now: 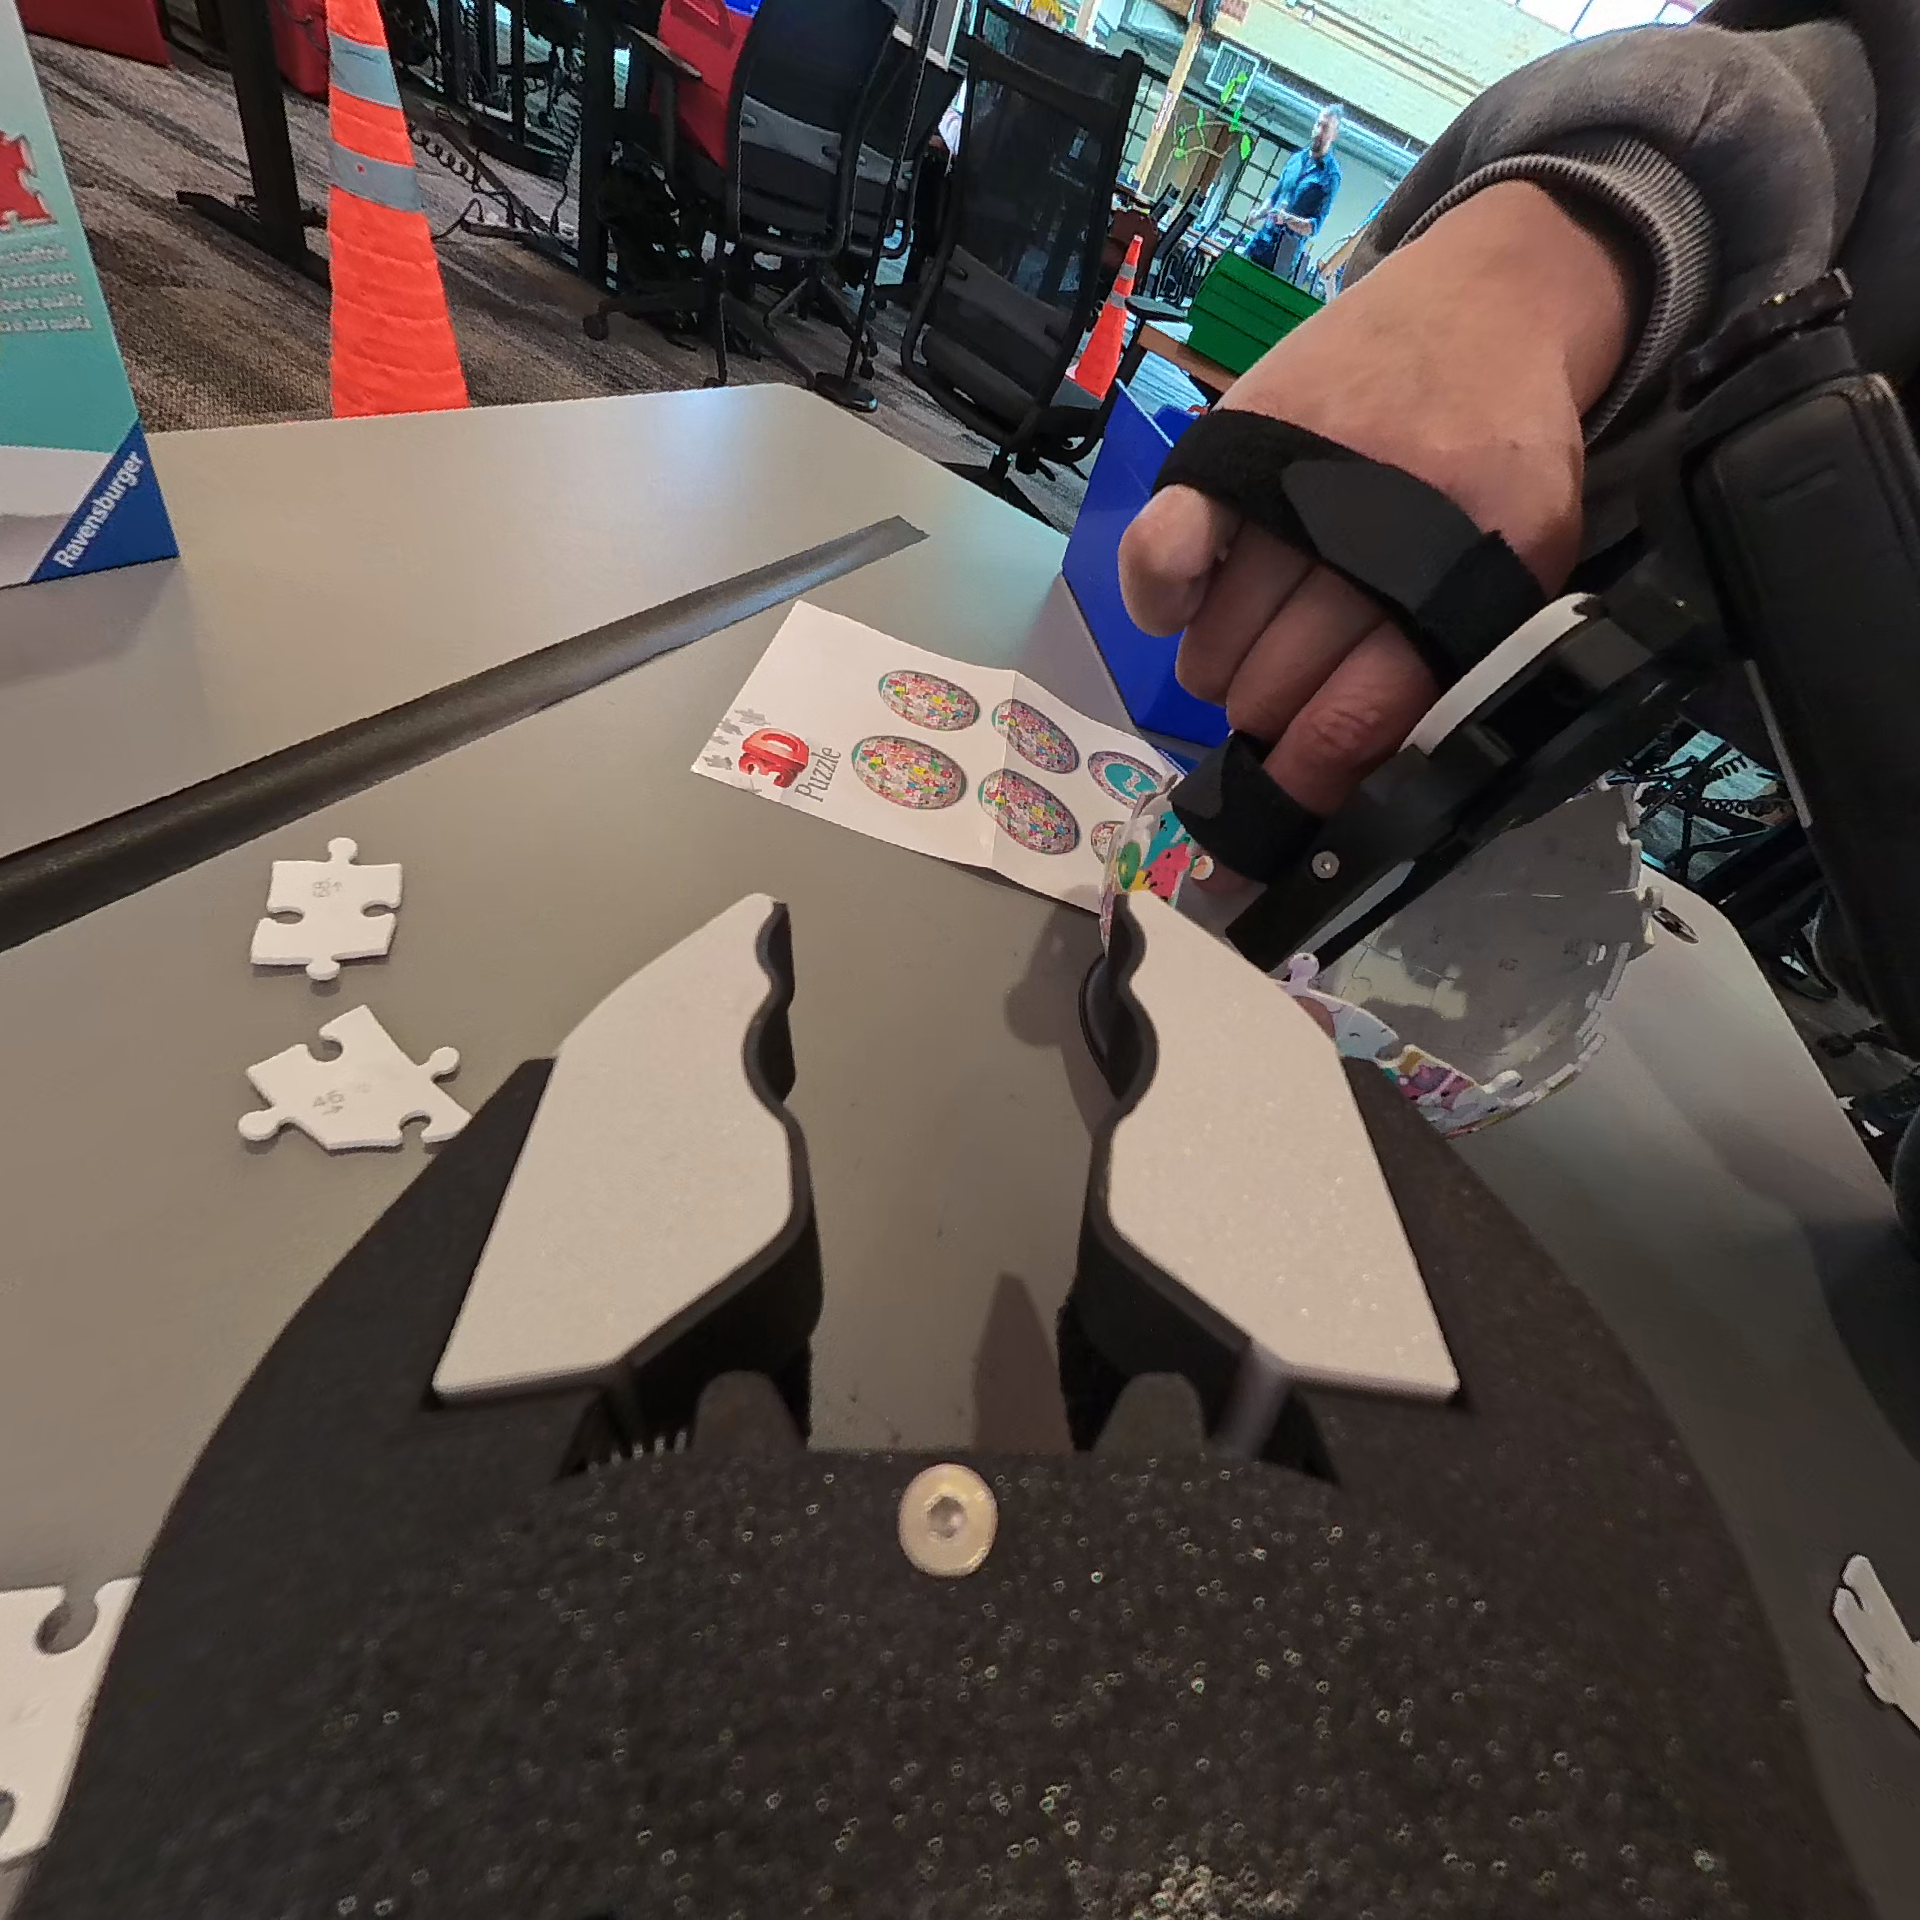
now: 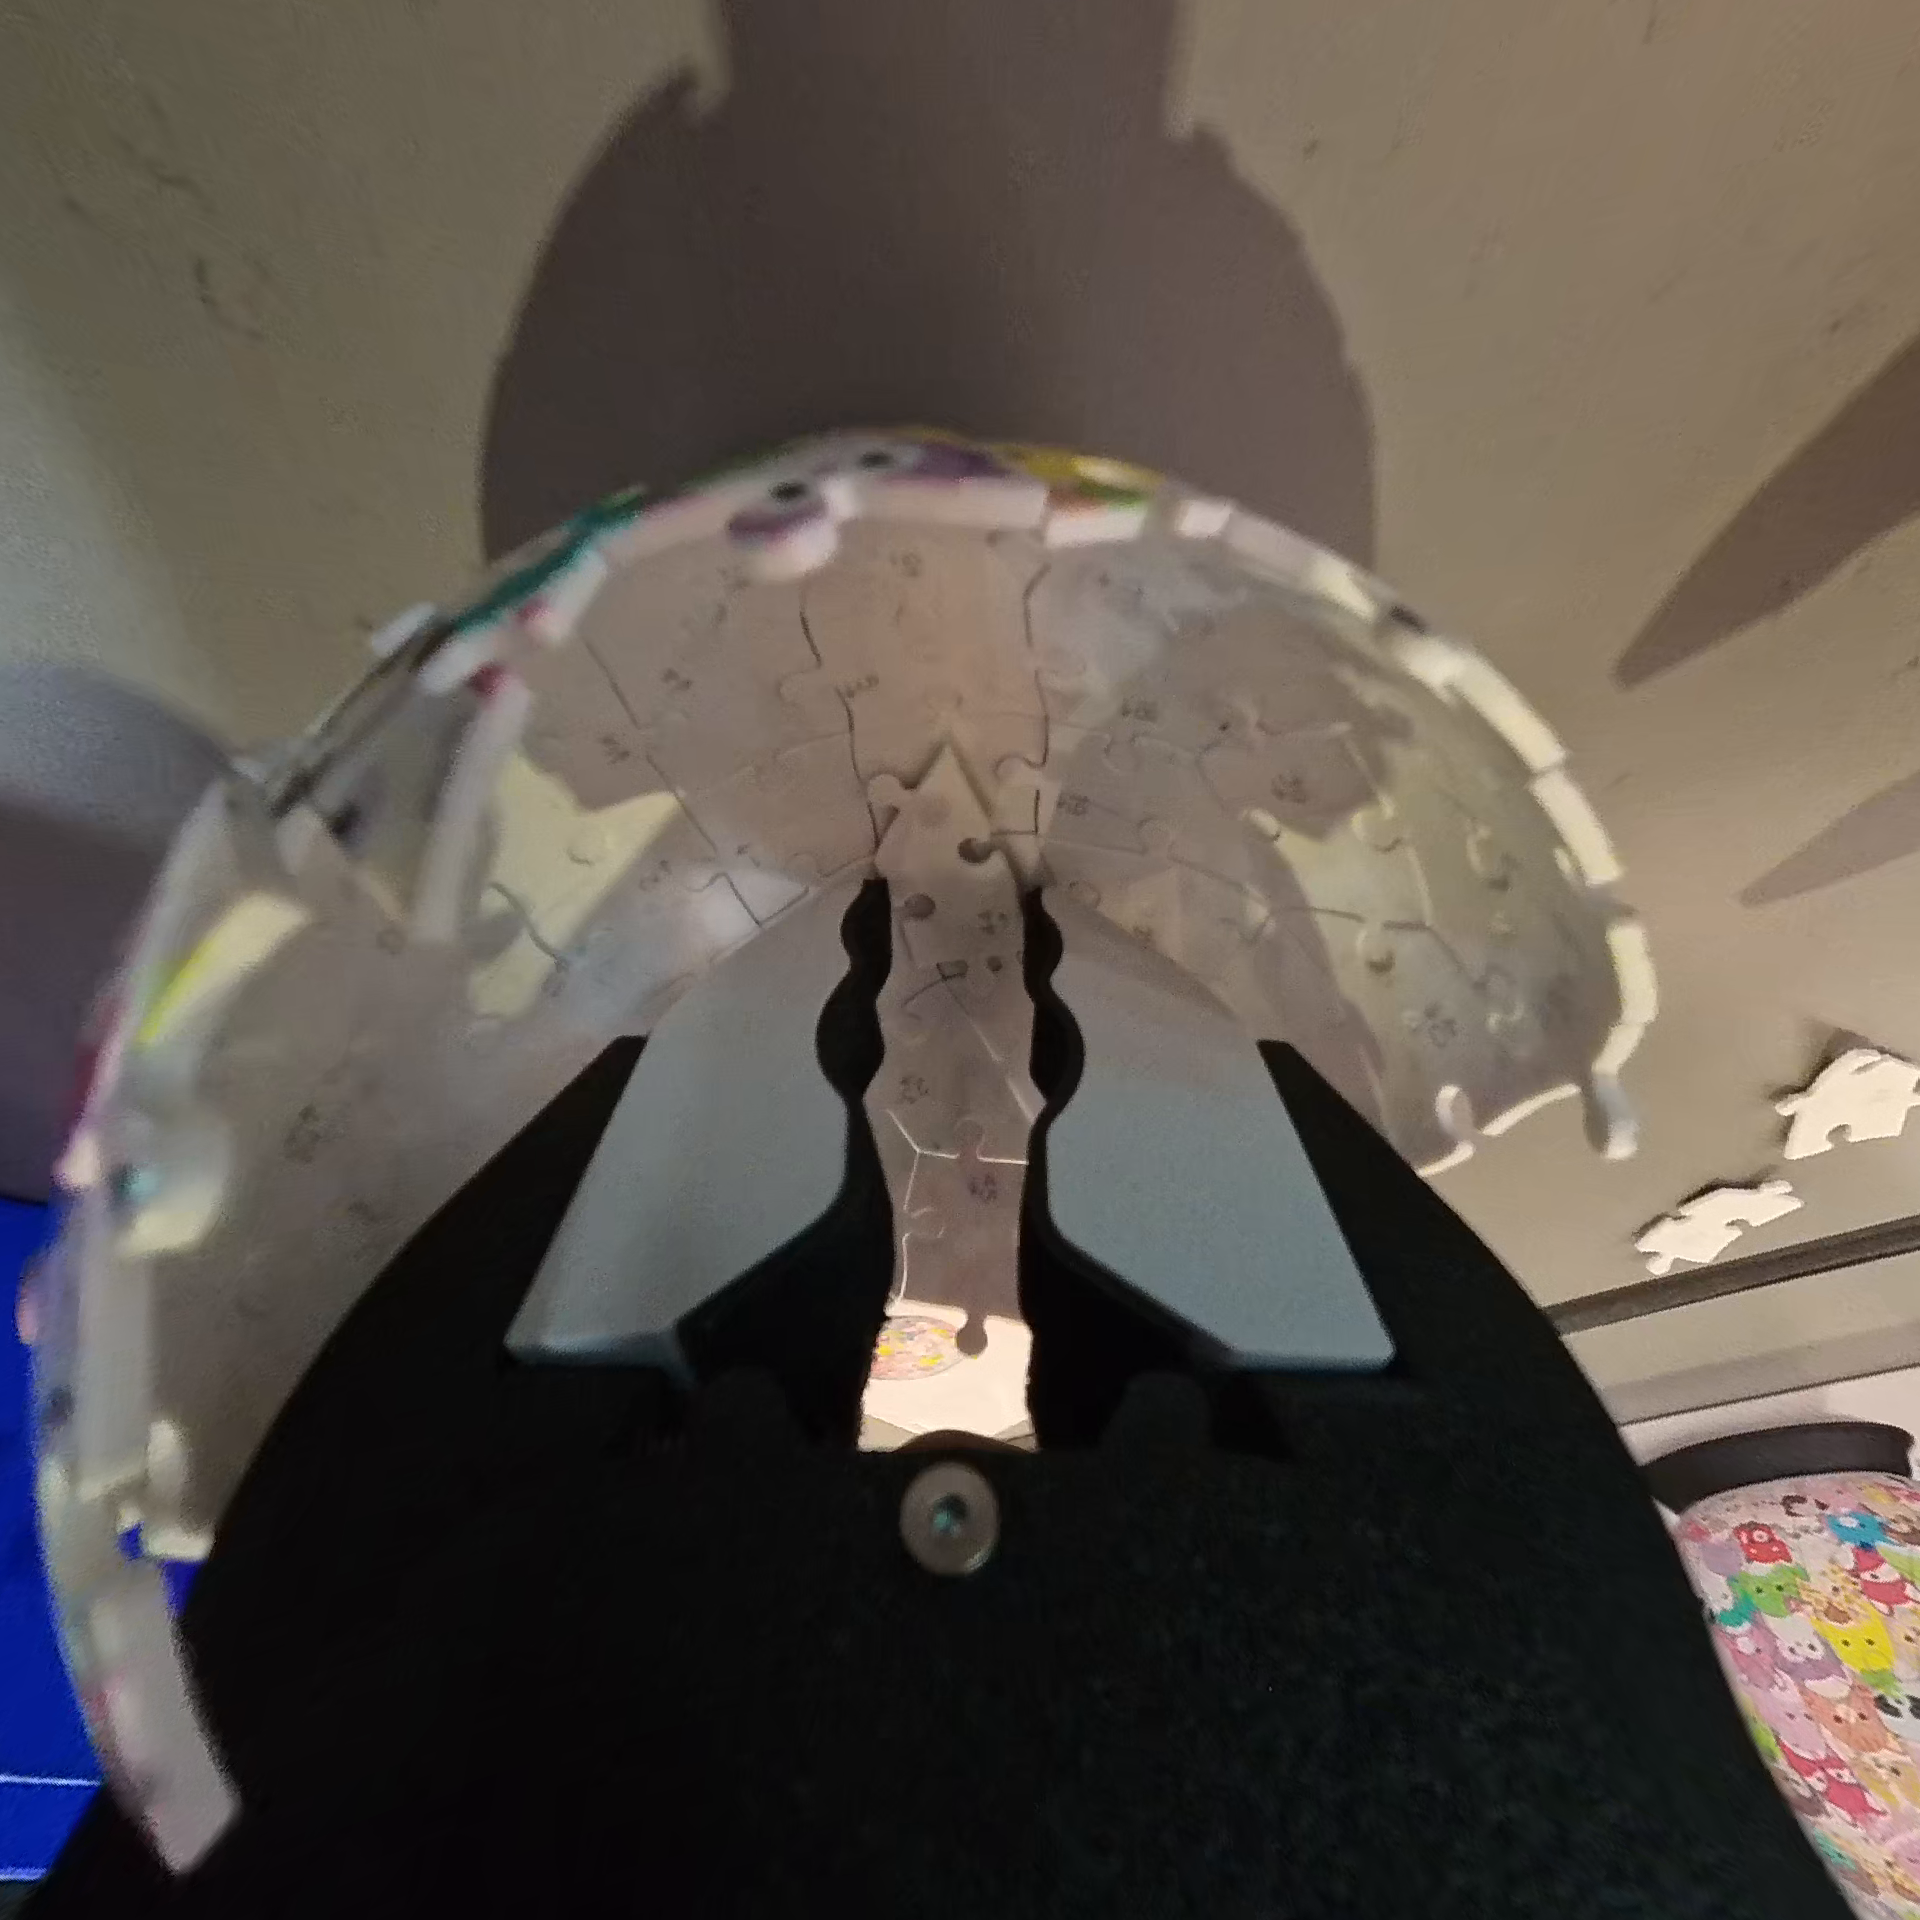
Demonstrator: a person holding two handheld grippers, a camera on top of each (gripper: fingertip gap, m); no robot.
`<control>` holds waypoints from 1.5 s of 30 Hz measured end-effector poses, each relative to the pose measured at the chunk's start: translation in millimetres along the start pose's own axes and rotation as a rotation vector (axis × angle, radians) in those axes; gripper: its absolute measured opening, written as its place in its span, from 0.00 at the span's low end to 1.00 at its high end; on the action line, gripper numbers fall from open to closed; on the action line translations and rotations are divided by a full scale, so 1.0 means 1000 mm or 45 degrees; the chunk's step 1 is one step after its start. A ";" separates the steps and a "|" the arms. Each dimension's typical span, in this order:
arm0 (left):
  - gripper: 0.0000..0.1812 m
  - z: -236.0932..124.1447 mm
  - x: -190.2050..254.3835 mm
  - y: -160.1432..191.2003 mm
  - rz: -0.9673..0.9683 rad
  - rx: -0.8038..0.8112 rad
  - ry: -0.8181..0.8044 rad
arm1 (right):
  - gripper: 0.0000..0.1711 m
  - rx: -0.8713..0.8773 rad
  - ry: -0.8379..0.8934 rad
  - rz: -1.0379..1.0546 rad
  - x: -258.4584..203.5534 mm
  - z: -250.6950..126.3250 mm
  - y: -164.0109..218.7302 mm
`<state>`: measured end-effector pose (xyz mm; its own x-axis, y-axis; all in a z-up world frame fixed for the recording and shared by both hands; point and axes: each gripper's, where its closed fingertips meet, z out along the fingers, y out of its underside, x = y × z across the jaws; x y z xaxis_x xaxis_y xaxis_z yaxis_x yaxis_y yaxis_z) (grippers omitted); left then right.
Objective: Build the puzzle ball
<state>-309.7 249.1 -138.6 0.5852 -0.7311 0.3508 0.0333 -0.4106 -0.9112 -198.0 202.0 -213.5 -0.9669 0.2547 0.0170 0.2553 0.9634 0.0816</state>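
Observation:
The half-built puzzle ball (image 1: 1507, 966) is an open shell on the grey table (image 1: 520, 540), coloured outside and white inside. A hand holds my right gripper (image 1: 1273, 940), which reaches into the shell. In the right wrist view the shell's inside (image 2: 1299, 790) wraps around my right gripper (image 2: 954, 896). Its jaws stand close together, with a white puzzle piece (image 2: 940, 816) between the tips against the shell wall. My left gripper (image 1: 948, 914) is open and empty, low over the table, left of the ball. Two loose white pieces (image 1: 327, 909) (image 1: 348, 1081) lie to its left.
A folded leaflet (image 1: 914, 748) lies ahead of the left gripper. The puzzle box (image 1: 62, 312) stands far left. A blue bin (image 1: 1122, 582) sits past the table edge. More loose pieces (image 2: 1849, 1107) (image 2: 1714, 1226) and another patterned ball part (image 2: 1829, 1683) lie right of the right gripper.

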 end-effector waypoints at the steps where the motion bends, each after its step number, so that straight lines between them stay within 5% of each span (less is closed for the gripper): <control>1: 0.32 0.000 0.000 0.000 -0.001 -0.001 0.001 | 0.14 0.002 0.000 0.001 0.000 0.000 0.000; 5: 0.32 0.000 0.000 0.000 -0.001 -0.001 0.001 | 0.02 0.010 -0.015 -0.009 0.000 -0.004 0.001; 10: 0.32 0.000 0.000 0.000 -0.003 -0.003 0.002 | 0.13 0.032 -0.107 0.028 -0.008 -0.006 -0.002; 25: 0.32 0.000 0.000 0.000 -0.004 -0.003 0.003 | 0.14 0.124 -0.058 -0.020 -0.005 -0.025 -0.007; 45: 0.32 0.000 0.001 0.001 0.003 -0.008 0.004 | 0.13 -0.015 -0.133 -0.157 -0.015 -0.001 -0.012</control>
<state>-309.0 248.1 -139.3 0.5825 -0.7338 0.3496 0.0270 -0.4124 -0.9106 -186.9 186.5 -214.1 -0.9850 0.1427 -0.0973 0.1342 0.9870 0.0886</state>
